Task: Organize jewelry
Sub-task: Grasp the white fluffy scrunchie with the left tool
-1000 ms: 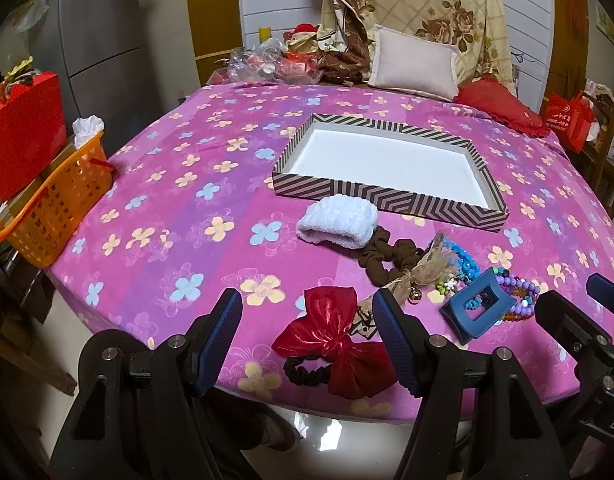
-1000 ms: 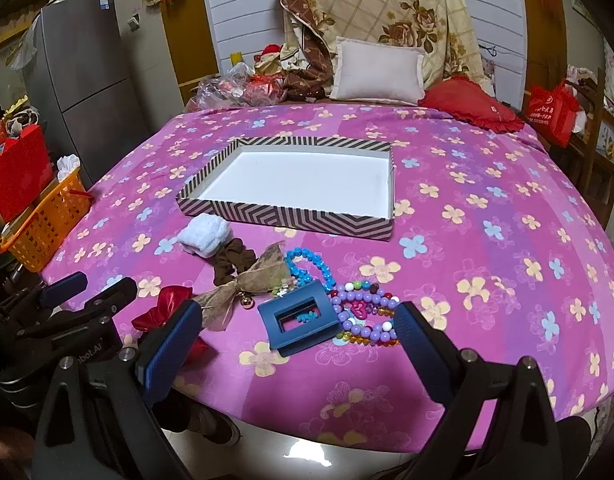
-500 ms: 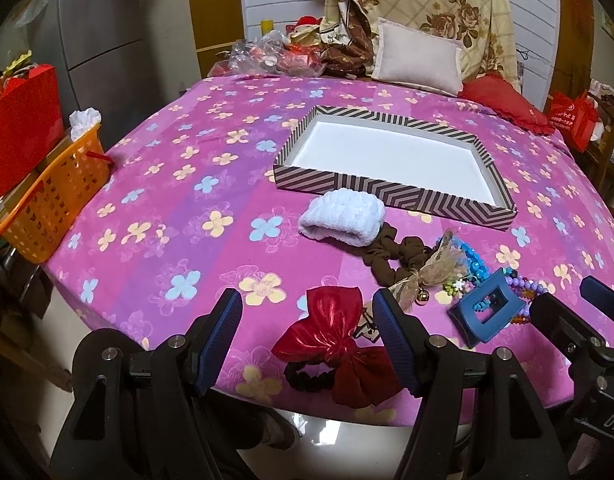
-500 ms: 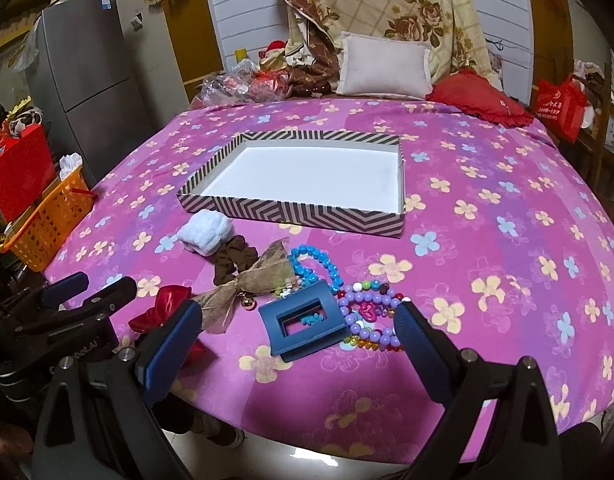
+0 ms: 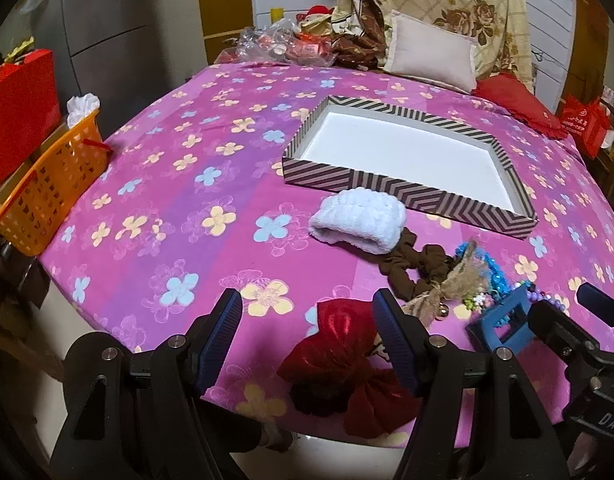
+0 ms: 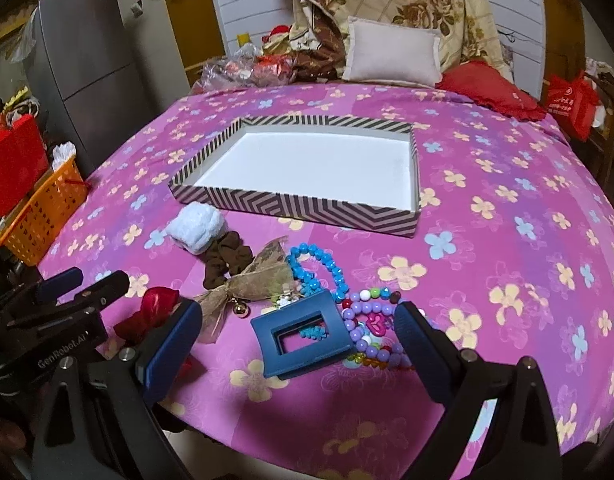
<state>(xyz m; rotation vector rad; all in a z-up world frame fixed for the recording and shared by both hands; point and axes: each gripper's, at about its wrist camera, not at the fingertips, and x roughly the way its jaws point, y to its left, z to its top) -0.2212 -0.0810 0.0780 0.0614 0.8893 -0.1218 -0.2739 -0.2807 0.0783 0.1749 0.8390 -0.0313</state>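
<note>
Two bead bracelets (image 6: 367,320), one blue claw clip (image 6: 303,336), one striped tray (image 6: 307,208).

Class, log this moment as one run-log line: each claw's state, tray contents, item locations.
left claw: open, empty | right claw: open, over blue hair clip | striped tray: empty | accessories: on tablecloth, outside tray

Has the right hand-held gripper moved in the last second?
Yes. The right hand-held gripper has advanced toward the blue hair claw, which now sits between its fingertips, nearer than before.
</note>
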